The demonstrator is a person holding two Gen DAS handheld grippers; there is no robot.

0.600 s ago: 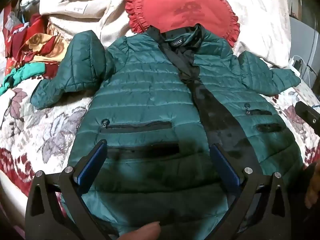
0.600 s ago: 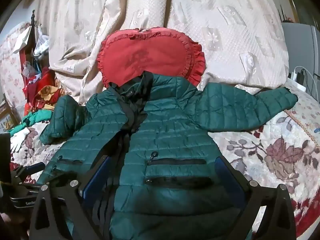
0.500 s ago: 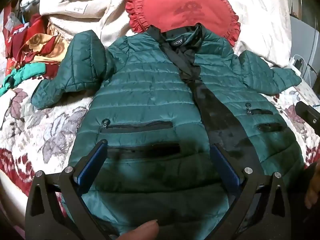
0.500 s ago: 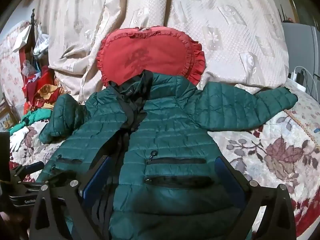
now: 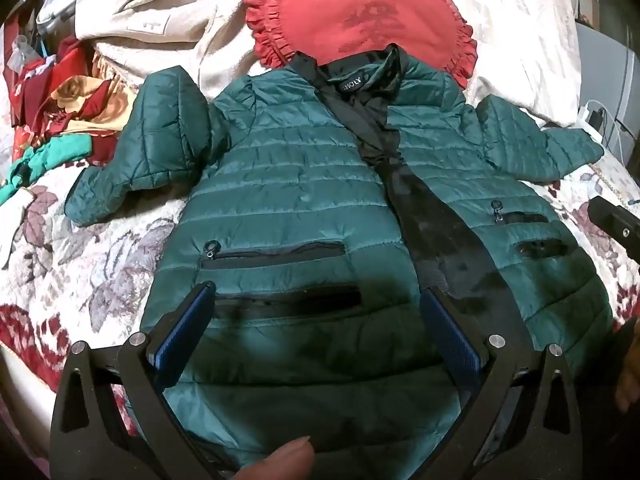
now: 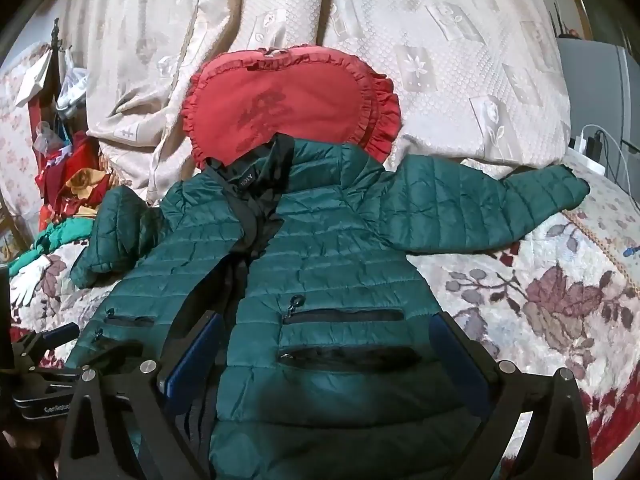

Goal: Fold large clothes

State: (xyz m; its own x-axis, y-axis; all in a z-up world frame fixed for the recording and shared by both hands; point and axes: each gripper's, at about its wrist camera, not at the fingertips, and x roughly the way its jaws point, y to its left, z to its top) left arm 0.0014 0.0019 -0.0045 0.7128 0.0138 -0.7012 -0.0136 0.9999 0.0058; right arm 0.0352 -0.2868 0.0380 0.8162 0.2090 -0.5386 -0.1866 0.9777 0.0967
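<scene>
A dark green quilted puffer jacket (image 5: pixel 288 184) lies front up on the bed, its front open and showing black lining, sleeves spread to both sides. It also fills the right wrist view (image 6: pixel 340 264). My left gripper (image 5: pixel 316 312) is open and empty, its blue-padded fingers (image 5: pixel 184 328) hovering over the jacket's lower left pocket area. My right gripper (image 6: pixel 324 340) is open and empty over the lower right front by the pockets. The tip of the right gripper shows at the right edge of the left wrist view (image 5: pixel 612 220).
A red heart-shaped ruffled pillow (image 6: pixel 292 104) lies behind the collar, against a beige quilted cover (image 6: pixel 440 40). Red and teal clothes (image 5: pixel 60 108) are piled at the left. The floral bedspread (image 6: pixel 560 300) extends right. A charger and cables (image 6: pixel 592 144) sit at the far right.
Both grippers have barely shifted; the jacket lies as before and both stay open.
</scene>
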